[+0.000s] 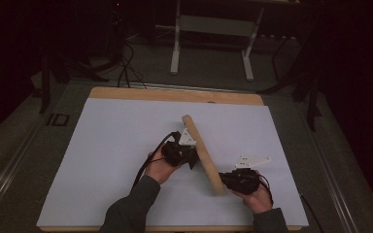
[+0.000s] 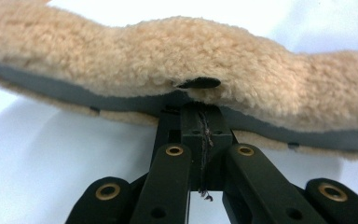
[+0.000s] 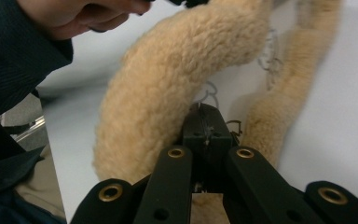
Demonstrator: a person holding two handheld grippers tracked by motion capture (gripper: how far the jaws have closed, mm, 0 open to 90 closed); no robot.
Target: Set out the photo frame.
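Both tools (left (image 1: 192, 156), right (image 1: 225, 178)) pinch the fleece ring (image 1: 203, 153), upright between them.

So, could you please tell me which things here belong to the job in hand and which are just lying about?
In the job:
fleece cover
left gripper
right gripper
white sheet

Lying about:
metal stand
floor cables

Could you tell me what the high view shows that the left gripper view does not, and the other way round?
The high view takes in the whole tan fleece strip slanting above the white sheet, both hands, the right gripper at its near end, and the floor beyond. The left gripper view shows close up the left gripper shut on the strip's grey edge. Both show the fleece strip, the white sheet and the left gripper.
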